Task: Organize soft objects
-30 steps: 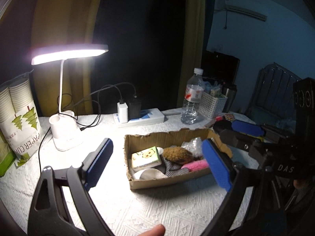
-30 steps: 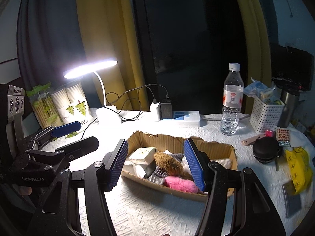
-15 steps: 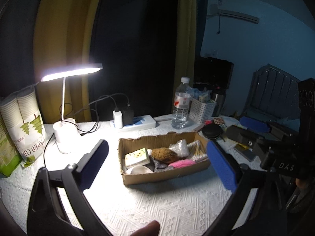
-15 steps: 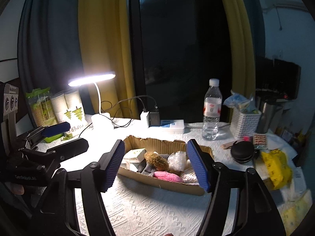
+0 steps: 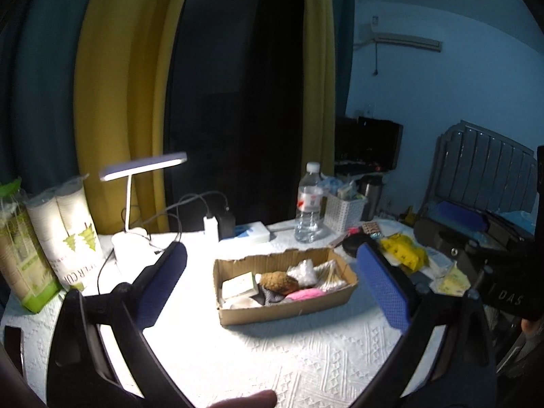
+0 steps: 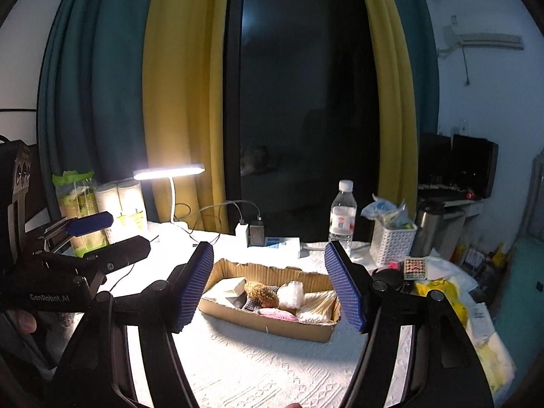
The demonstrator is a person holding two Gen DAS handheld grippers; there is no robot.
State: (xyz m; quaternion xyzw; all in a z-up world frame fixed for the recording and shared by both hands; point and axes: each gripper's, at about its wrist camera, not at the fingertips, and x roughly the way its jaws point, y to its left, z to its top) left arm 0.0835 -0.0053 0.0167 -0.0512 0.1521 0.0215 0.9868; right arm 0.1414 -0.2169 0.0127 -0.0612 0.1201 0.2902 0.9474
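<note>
A shallow cardboard box (image 5: 285,309) (image 6: 265,323) lies on the white tablecloth. In it are a brown fuzzy toy (image 5: 278,280) (image 6: 260,294), a pink fluffy item (image 5: 306,293) (image 6: 275,312), a wad of bubble wrap (image 5: 302,270) (image 6: 290,292), cotton swabs (image 5: 328,277) and a pale packet (image 5: 239,284). My left gripper (image 5: 271,251) hangs open in front of the box and above it, its blue pads wide apart and holding nothing. To its right, my right gripper (image 6: 268,250) is also open and empty, back from the box.
A lit desk lamp (image 5: 142,166) and sleeves of paper cups (image 5: 68,224) stand at the back left. A power strip (image 5: 251,231), water bottle (image 5: 309,210) and white basket (image 5: 343,212) line the back. A black round case (image 5: 353,243) and yellow packet (image 5: 404,253) lie right of the box.
Both grippers have drawn back and up from the box, which now looks smaller and farther off. Both pairs of jaws stand wider apart than a second ago.
</note>
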